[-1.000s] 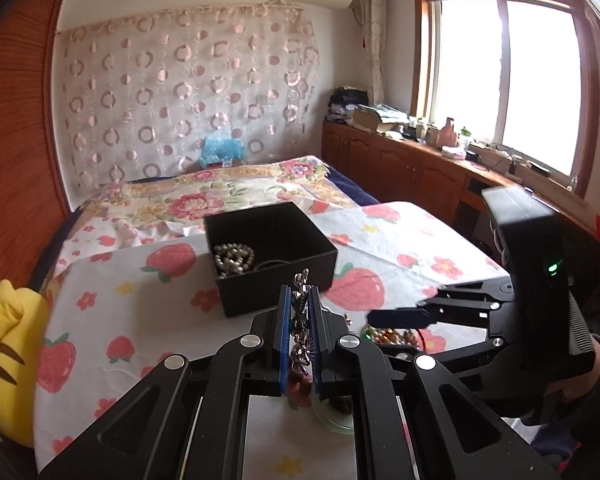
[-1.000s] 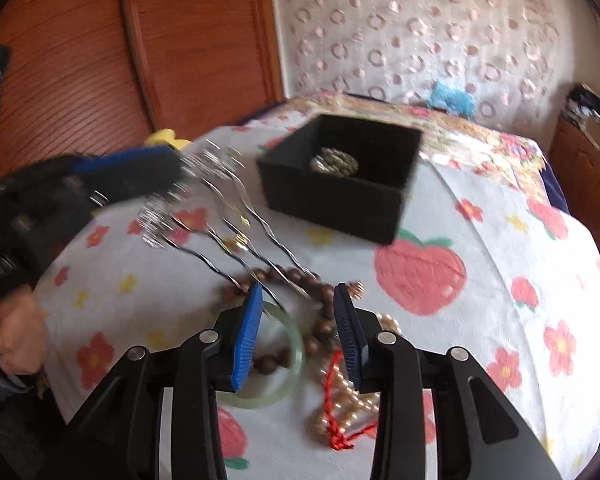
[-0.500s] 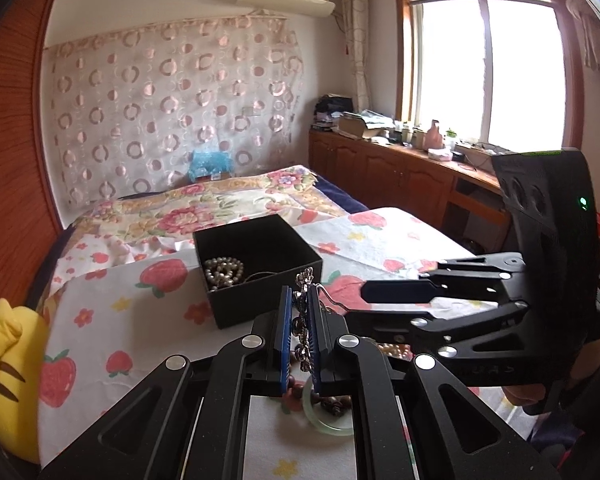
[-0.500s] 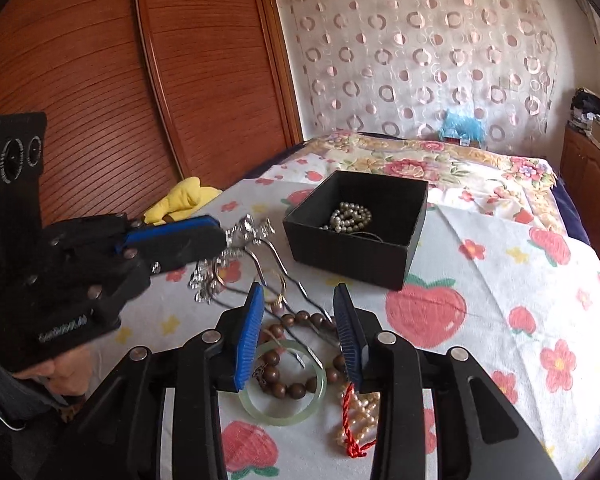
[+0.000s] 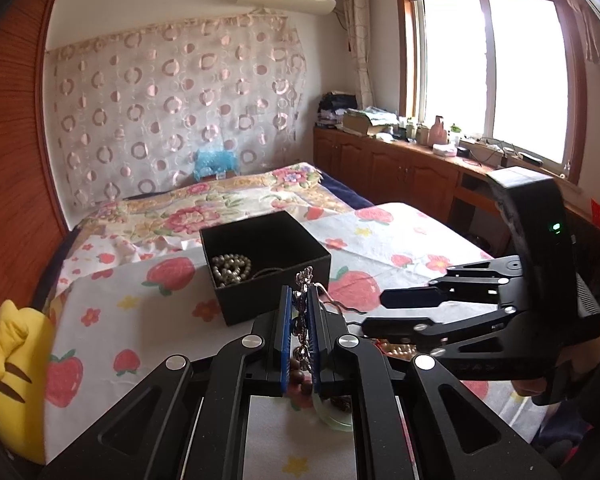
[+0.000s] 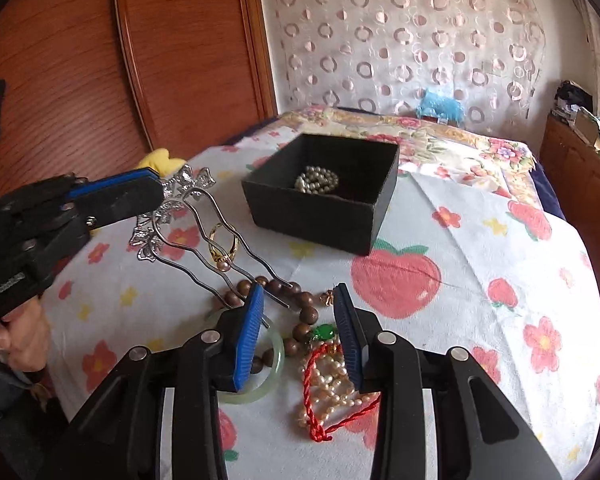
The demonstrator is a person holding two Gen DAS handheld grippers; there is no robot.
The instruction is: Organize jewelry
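Note:
My left gripper (image 5: 299,320) is shut on the ornate head of a silver hairpin (image 6: 192,220), held above the cloth; its wavy prongs slant toward my right gripper (image 6: 298,320), which is open over the jewelry pile. It also shows in the right wrist view (image 6: 112,200). An open black box (image 6: 324,196) holding a pearl strand (image 6: 317,179) stands behind; it also shows in the left wrist view (image 5: 264,264). On the cloth lie a gold ring (image 6: 222,246), a brown bead bracelet (image 6: 300,312), a jade bangle (image 6: 270,372), a green pendant (image 6: 323,333), pink pearls (image 6: 332,384) and a red cord (image 6: 320,412).
The strawberry-print cloth (image 6: 480,280) covers a table in front of a bed with a floral cover (image 5: 220,204). A yellow plush toy (image 5: 16,368) lies at the left edge. A wooden wardrobe (image 6: 140,60) stands at the left, and cabinets (image 5: 400,168) under the window.
My left gripper has lifted the hairpin higher off the cloth. My right gripper has risen and drawn back a little, still open over the pile.

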